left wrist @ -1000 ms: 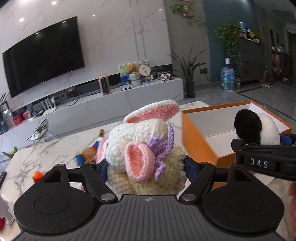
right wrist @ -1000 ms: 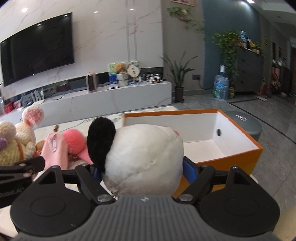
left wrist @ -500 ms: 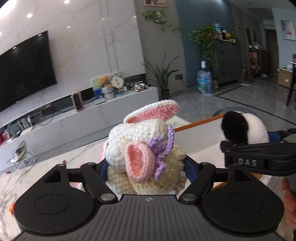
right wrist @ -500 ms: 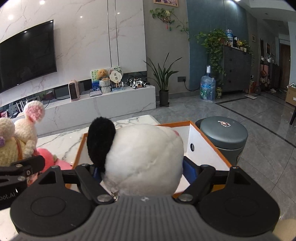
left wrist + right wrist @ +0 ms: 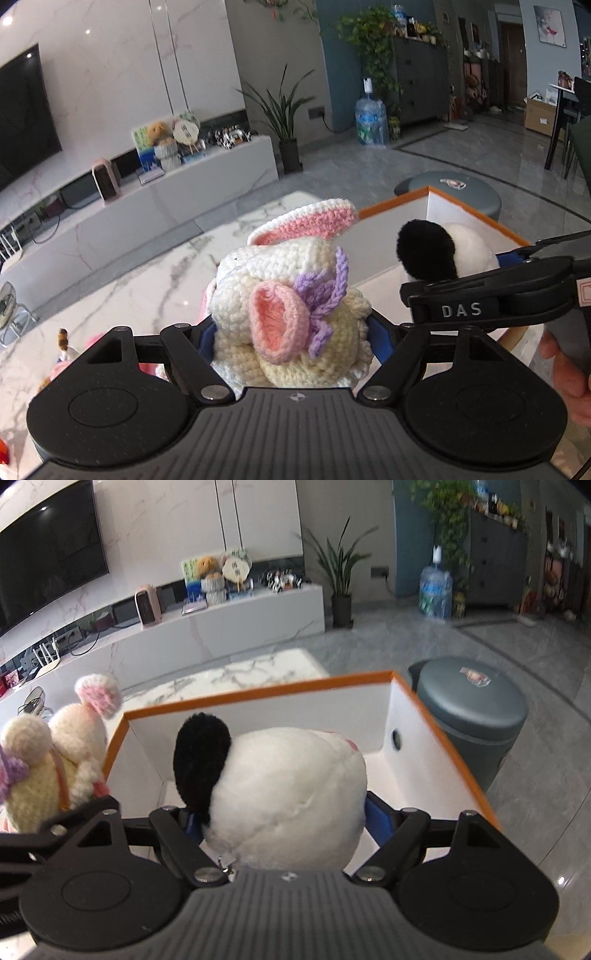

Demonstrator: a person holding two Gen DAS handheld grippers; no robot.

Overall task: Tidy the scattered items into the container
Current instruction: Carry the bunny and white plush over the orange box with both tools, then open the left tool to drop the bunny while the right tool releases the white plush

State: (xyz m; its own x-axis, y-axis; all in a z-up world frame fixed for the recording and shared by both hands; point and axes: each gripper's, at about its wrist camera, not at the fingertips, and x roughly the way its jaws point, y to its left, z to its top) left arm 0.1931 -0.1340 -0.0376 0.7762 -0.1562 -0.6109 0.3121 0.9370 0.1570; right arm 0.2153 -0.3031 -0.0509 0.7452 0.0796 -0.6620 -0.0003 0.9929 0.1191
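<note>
Your left tongs [image 5: 291,339] are clamped on the crocheted bunny [image 5: 291,306], its blue pads pressed into the cream body on both sides. The bunny's pink-lined ears and purple bow face you, and it hangs above the marble counter [image 5: 147,291], just left of the orange box [image 5: 391,209].

Your right tongs [image 5: 284,819] are clamped on the plush panda [image 5: 288,797], a round white toy with a black ear at its left. It is held over the near end of the orange box, whose white inside [image 5: 258,720] shows behind it. From the right camera the bunny sits just beyond the box's left wall.

A few small toys [image 5: 62,339] lie on the counter at the lower left of the left camera's view. A grey round bin [image 5: 472,716] stands on the floor just past the box's far right corner. Part of your right hand [image 5: 569,373] shows at the right edge.
</note>
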